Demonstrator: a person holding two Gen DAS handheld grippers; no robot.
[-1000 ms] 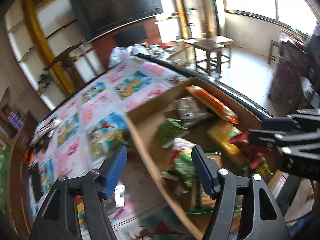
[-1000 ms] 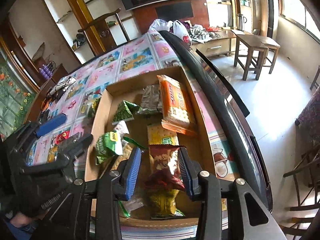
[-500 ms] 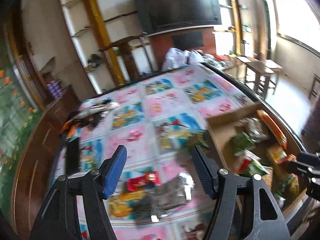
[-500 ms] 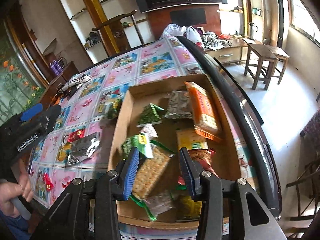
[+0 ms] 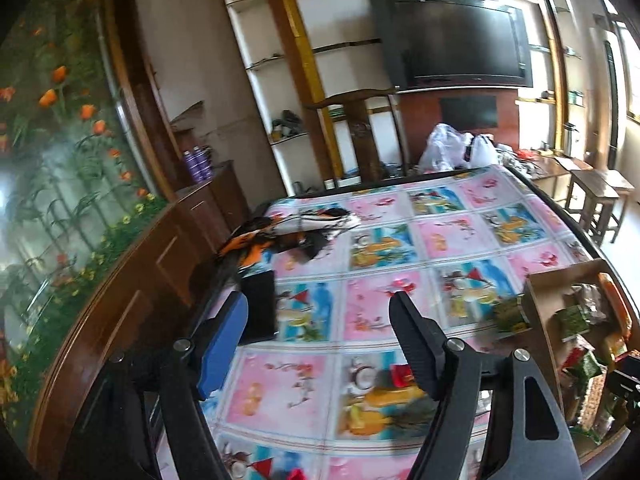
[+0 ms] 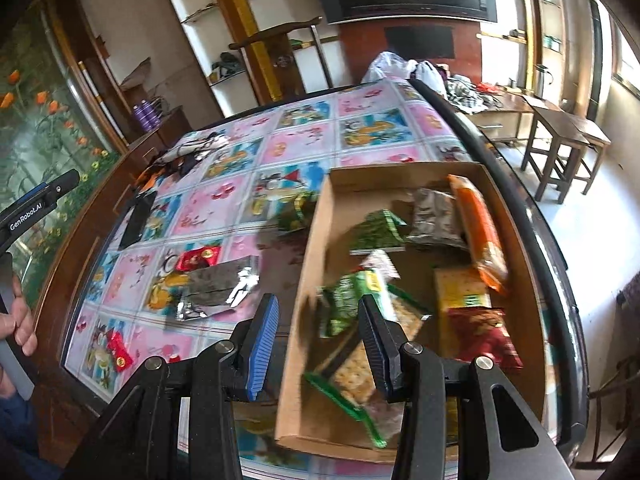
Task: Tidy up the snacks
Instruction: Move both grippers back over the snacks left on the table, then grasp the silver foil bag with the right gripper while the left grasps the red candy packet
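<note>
My left gripper [image 5: 318,334] hangs over the tablecloth's left side, jaws opening with nothing between them. A silver foil packet [image 6: 218,290] and a red packet [image 6: 199,258] lie loose on the tabletop, left of the cardboard tray [image 6: 304,292]. My right gripper [image 6: 316,334] straddles the tray's left wall, jaws apart and empty, the green snack bag [image 6: 348,300] just beyond them.

Box [image 6: 308,280]: right side of the table [image 6: 240,208], packets inside.
Foil packet [image 6: 218,288]: on the table, left of the box.
Small packet [image 6: 199,258]: touching the foil packet's far edge.
Phone [image 6: 138,220]: far left.
</note>
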